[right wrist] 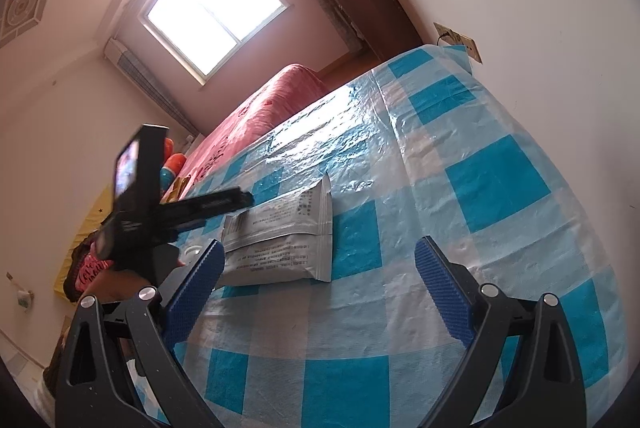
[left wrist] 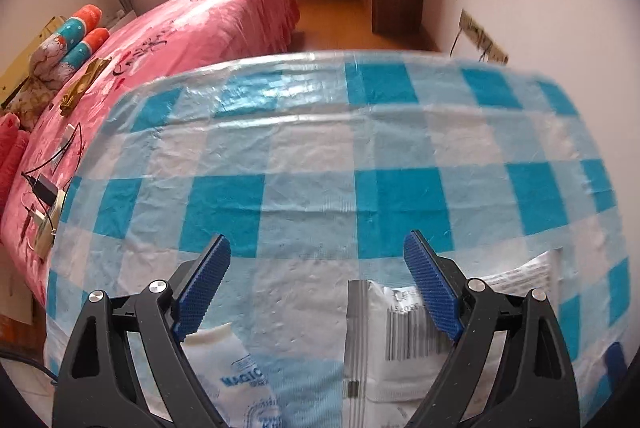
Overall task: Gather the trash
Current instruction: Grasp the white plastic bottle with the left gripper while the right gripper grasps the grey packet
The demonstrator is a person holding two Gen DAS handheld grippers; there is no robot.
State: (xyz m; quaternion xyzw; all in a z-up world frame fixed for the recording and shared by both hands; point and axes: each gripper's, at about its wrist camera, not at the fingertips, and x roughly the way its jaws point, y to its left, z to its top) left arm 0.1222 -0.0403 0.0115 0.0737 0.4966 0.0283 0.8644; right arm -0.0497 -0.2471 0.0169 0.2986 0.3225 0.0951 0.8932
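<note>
From the left wrist, the left gripper (left wrist: 316, 256) is seen spread wide and empty above a checked tablecloth (left wrist: 320, 164). A silver packet (left wrist: 384, 348) lies flat under it at the near edge, with a white wrapper (left wrist: 236, 376) beside it.

From the right wrist, the right gripper (right wrist: 320, 268) is likewise wide apart, nothing held. The silver packet (right wrist: 284, 240) lies just ahead, toward the table's left edge, by the left gripper (right wrist: 200, 208).

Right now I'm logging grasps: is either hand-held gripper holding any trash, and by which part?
Nothing is held. The left hand-held gripper is open above the silver packet, and the right hand-held gripper is open and empty.
</note>
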